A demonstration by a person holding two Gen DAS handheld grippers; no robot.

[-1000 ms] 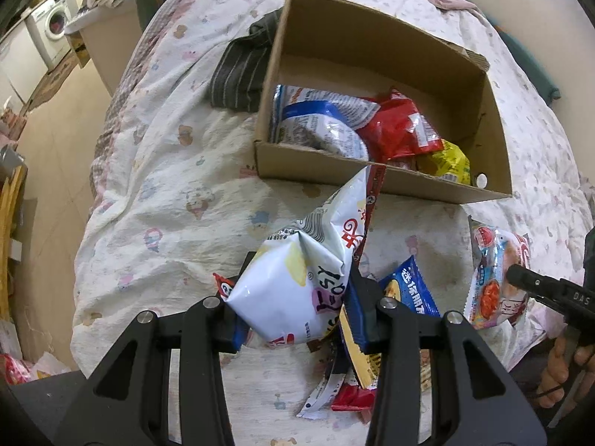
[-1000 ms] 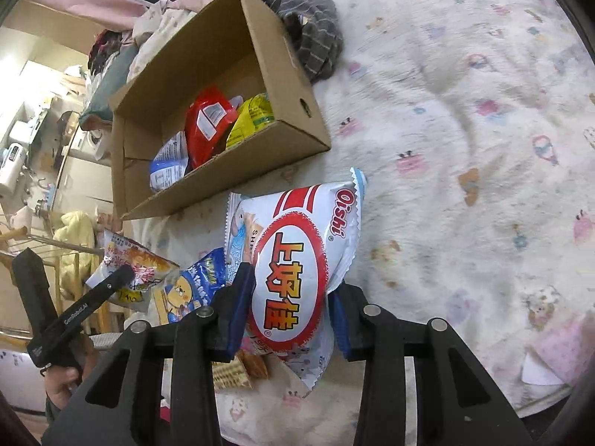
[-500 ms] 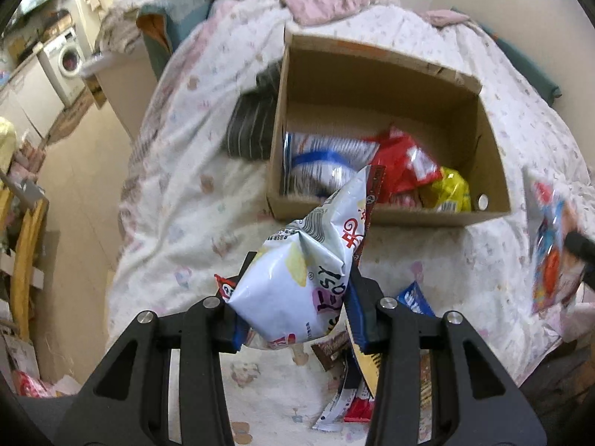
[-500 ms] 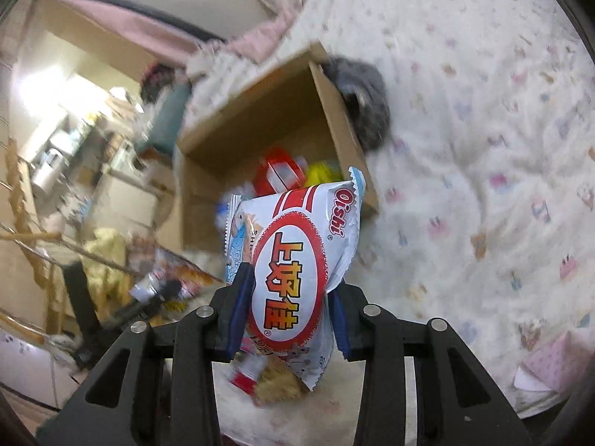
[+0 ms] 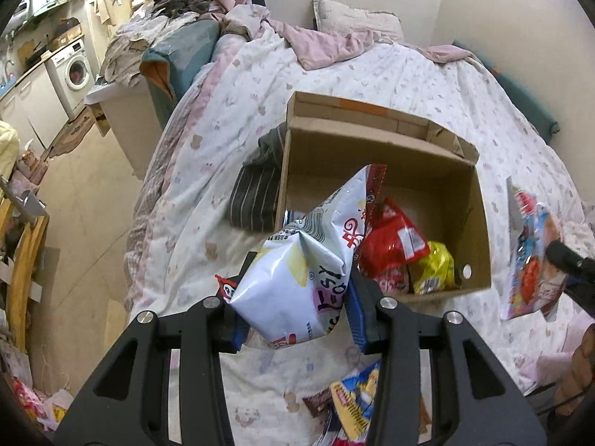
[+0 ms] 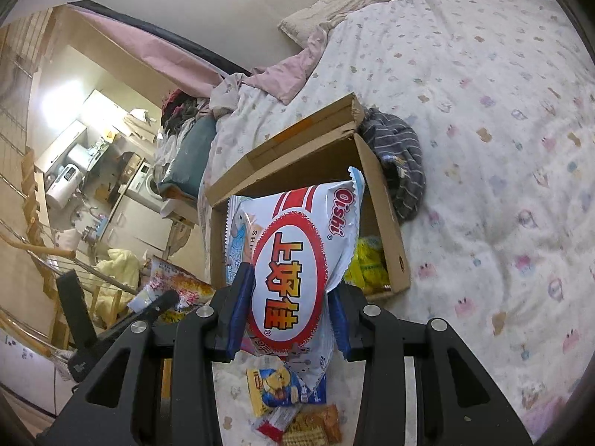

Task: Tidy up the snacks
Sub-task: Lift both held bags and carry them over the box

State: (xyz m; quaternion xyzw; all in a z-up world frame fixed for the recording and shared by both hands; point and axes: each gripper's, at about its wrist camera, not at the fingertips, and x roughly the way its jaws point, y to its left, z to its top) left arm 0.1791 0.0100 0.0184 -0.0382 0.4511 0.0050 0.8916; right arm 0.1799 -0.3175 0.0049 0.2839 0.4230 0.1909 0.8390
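left gripper (image 5: 293, 312): clenched on white chip bag (image 5: 297, 275), bag upright between jaws for carrying | right gripper (image 6: 288, 319): grasping Oishi bag (image 6: 293, 271), perhaps a second packet behind | cardboard box (image 5: 479, 223): beyond both jaws, open to receive | loose snacks (image 6: 290, 409): below jaws

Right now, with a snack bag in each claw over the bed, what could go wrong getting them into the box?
The left claw pinches the white chip bag low, so it may slip. The cardboard box sits on soft bedding and could shift if bumped. The right claw with its Oishi bag could collide with the left.
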